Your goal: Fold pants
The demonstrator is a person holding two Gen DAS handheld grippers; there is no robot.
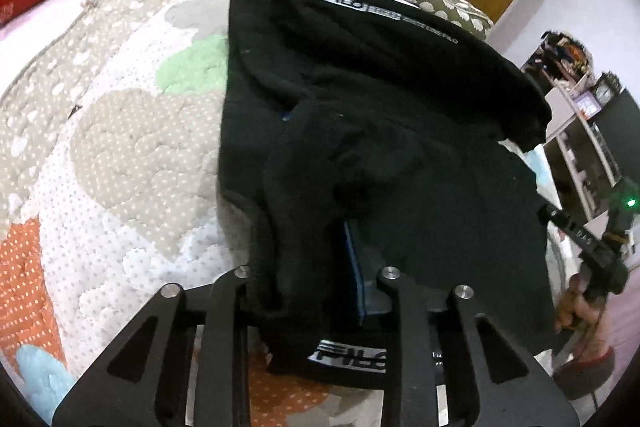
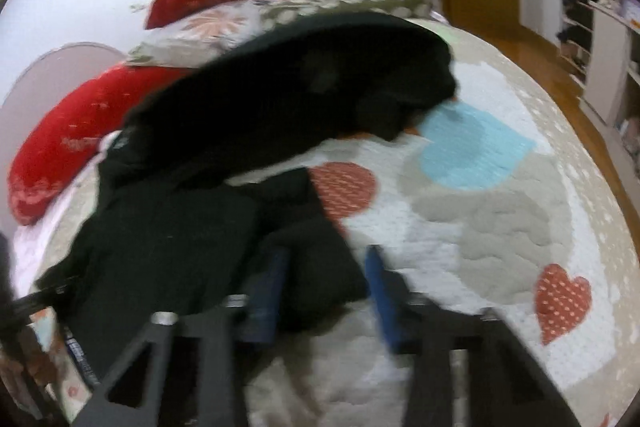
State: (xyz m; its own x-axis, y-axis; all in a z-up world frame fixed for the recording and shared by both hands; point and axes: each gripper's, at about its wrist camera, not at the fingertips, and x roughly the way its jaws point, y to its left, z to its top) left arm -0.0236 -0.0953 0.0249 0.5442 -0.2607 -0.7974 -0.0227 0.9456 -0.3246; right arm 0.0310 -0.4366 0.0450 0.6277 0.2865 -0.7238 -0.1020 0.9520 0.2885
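Crowding pants (image 1: pixel 380 115): red pillows (image 2: pixel 60 155).

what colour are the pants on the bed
Black, with a silver-grey logo strip; the pants show sharpest in the left wrist view.

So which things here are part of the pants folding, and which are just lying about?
Part of the job:
- black pants
- left tool, with pants fabric bunched between its fingers
- right tool, open at the pants edge

Lying about:
- red pillows
- floral pillow
- patterned quilt underneath
- shelves
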